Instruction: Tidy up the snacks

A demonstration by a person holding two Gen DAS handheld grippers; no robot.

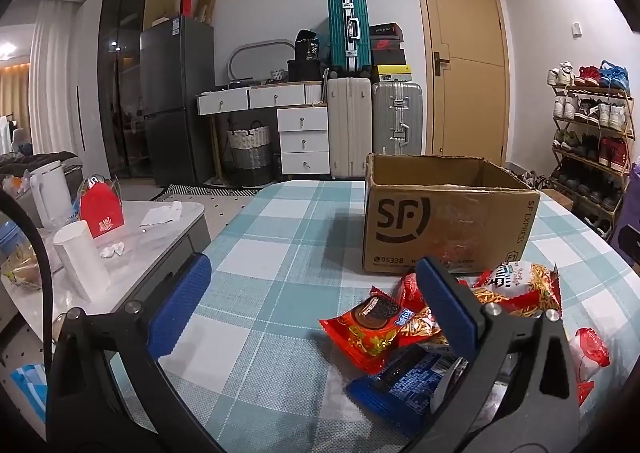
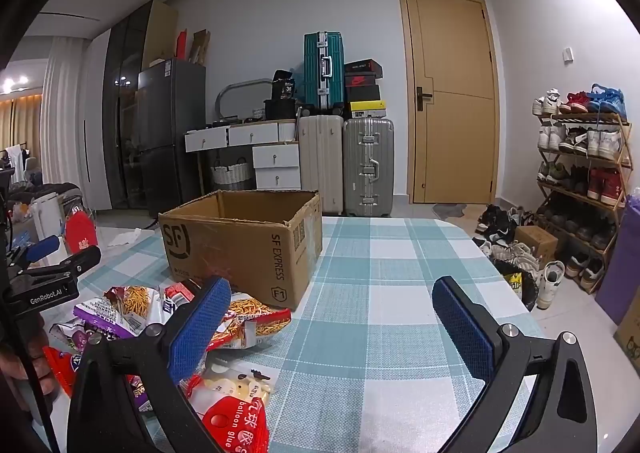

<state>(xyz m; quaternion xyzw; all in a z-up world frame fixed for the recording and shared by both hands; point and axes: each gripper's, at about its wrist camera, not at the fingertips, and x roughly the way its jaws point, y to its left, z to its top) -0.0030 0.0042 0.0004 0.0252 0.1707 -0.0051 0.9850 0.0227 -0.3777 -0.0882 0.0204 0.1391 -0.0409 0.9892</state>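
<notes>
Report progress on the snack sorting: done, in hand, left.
Done: nothing visible; what shows of the cardboard box inside looks bare. In hand: nothing; left gripper and right gripper are both open and hold nothing. Left: the whole snack pile sits on the table in front of the box.

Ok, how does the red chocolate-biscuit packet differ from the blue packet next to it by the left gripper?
The red biscuit packet is bright red with a round chocolate biscuit pictured; the blue packet is dark blue with small print. The red biscuit packet lies farther from the camera and fully in view; the blue packet sits nearer, partly hidden behind the left gripper finger. Both lie flat on the checked tablecloth, outside the cardboard box.
</notes>
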